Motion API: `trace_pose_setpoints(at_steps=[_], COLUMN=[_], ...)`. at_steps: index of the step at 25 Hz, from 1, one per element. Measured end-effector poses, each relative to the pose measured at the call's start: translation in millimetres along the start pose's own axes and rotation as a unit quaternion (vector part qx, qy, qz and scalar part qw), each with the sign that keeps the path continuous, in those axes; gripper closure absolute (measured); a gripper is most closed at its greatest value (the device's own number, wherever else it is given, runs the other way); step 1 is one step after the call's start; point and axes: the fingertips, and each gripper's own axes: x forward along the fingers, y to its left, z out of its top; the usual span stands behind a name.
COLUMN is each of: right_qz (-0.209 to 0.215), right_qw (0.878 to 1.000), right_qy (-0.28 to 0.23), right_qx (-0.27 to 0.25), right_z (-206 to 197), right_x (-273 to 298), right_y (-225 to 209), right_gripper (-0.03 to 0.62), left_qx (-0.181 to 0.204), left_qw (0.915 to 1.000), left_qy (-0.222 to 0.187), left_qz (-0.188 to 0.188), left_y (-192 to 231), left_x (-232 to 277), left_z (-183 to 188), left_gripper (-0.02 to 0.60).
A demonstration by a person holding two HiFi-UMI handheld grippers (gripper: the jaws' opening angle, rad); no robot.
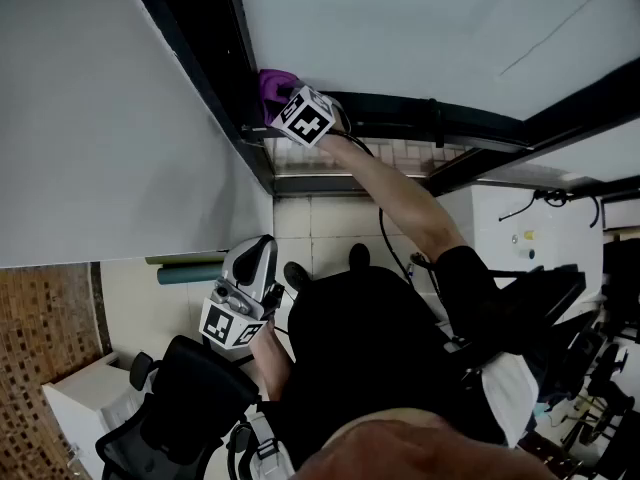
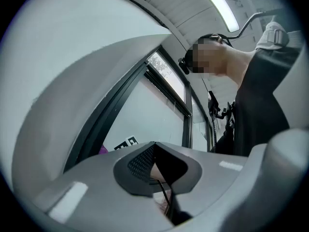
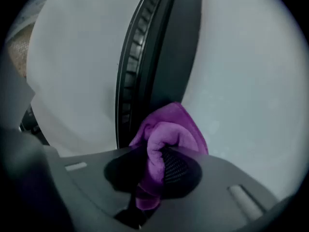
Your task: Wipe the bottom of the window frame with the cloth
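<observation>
A purple cloth (image 1: 275,85) is pressed against the dark window frame (image 1: 205,63) where two frame bars meet. My right gripper (image 1: 287,103) is shut on the cloth, with its marker cube just behind. In the right gripper view the cloth (image 3: 169,129) bulges out between the jaws of the right gripper (image 3: 157,151) and touches the ribbed black frame (image 3: 164,57). My left gripper (image 1: 263,244) hangs lower, close to the person's body and away from the frame. Seen in its own view, the left gripper (image 2: 154,145) is shut with nothing held, and a sliver of the cloth (image 2: 103,150) shows beside the frame (image 2: 111,115).
Pale panes (image 1: 100,118) lie on both sides of the frame. A tiled ledge (image 1: 330,218) runs below it. A black office chair (image 1: 190,398), a teal roll (image 1: 190,271) and a white cabinet (image 1: 85,398) stand near the person. A cable trails along the right arm.
</observation>
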Motion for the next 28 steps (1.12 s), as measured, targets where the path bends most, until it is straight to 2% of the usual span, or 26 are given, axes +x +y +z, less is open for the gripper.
trace_pose_setpoints(at_steps=[3,7,13,16,24,28], right_qz=[-0.016,-0.021,-0.019,-0.036,-0.097,-0.131], right_qw=[0.998,0.995,0.991,0.985,0.966,0.951], right_qy=[0.033,0.028,0.035,0.047,0.112,0.156], right_qx=[-0.05,-0.097,-0.13,-0.161,-0.214,-0.234], right_z=[-3,-6,-10,-19,-83,-125], right_x=[14,23,24,18,-40,-79], right_y=[-1,2,3,-2,-52,-87], right_gripper=[0.528,0.528,0.53,0.53,0.531,0.533], left_qx=[0.002,0.0,-0.006,-0.009,-0.02,-0.023], left_qw=[0.9999,0.9998,0.9999,0.9996,0.9988,0.9979], left_qy=[-0.002,-0.002,0.011,0.018,0.029,0.034], left_qz=[0.01,0.018,-0.011,-0.02,-0.034,-0.051], left_y=[-2,-4,-9,-12,-17,-23], left_x=[-2,-2,14,18,31,46], left_z=[2,1,-8,-10,-22,-29], left_gripper=[0.581,0.581,0.581,0.581,0.581,0.581])
